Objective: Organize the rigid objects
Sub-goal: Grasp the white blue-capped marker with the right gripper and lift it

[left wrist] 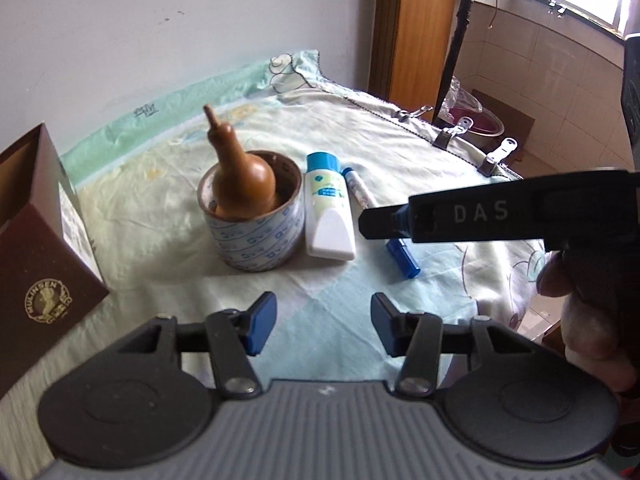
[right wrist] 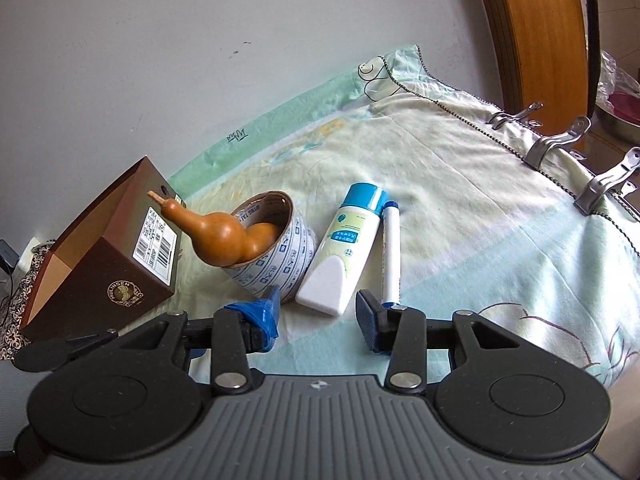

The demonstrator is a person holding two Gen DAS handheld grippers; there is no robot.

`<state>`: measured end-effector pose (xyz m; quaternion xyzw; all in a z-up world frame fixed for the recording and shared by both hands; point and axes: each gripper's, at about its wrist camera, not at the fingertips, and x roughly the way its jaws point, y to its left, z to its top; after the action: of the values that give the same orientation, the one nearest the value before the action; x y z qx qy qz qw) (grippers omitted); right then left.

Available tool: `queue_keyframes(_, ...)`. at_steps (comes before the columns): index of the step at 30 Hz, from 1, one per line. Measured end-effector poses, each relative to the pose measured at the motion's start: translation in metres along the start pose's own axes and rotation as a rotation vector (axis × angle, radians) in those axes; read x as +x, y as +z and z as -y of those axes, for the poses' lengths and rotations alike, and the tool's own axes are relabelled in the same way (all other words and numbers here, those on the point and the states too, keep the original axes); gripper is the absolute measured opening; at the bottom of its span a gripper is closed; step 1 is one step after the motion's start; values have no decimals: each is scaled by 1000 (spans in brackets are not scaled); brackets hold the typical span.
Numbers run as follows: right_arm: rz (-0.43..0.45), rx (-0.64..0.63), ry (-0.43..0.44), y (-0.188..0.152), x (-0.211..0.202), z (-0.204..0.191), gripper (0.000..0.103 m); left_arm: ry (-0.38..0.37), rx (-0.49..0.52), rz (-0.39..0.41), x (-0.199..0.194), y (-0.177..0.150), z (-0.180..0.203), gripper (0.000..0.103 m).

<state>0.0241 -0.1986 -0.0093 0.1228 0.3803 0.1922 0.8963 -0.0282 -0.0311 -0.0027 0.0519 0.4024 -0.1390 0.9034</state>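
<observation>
Risk of knocking gourd (right wrist: 222,236) off tape roll (right wrist: 276,258) beside bottle (right wrist: 340,248); right gripper (right wrist: 320,320) open, empty; left gripper (left wrist: 324,322) likewise.

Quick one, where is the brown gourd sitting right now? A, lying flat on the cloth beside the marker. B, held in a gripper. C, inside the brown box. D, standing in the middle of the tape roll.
D: the gourd stands inside the tape roll's hollow core, its neck pointing up.

Home room: clipped bedsheet (right wrist: 460,184) over table, tiled balcony (left wrist: 532,60) beyond.
</observation>
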Motion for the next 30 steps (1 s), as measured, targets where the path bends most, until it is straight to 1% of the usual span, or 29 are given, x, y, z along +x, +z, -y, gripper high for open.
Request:
queue_keyframes(4,1,18,-31,1,4,14,23,-54,35,-7,13,8,14,46)
queue_keyframes(6,-2,36,-48,2,5,22,21,-79,50,-13,21,12,21,45)
queue_keyframes(9,-2,68,-51,4,5,35,18,-98,64,-16,33,20,31,45)
queue_keyframes(14,-2,103,-49,5,3,51,12,-114,72,-26,53,34,45,45)
queue_keyframes(16,0,110,-43,6,3,56,8,-110,85,-33,60,37,51,44)
queue_keyframes(18,2,110,-50,5,3,60,6,-107,96,-35,66,40,55,45)
queue_keyframes(20,4,118,-48,5,4,64,5,-102,101,-32,71,42,58,50)
queue_keyframes(22,1,139,-38,5,5,71,4,-93,104,-34,75,43,59,52)
queue_keyframes(24,-1,153,-25,6,6,75,4,-91,102,-50,82,44,58,50)
queue_keyframes(25,-1,156,-21,6,6,76,4,-94,98,-60,85,44,58,44)
queue_keyframes(26,0,158,-17,6,6,78,4,-89,93,-71,89,44,56,42)
queue_keyframes(30,3,171,-2,6,6,83,4,-84,90,-75,94,42,53,36)
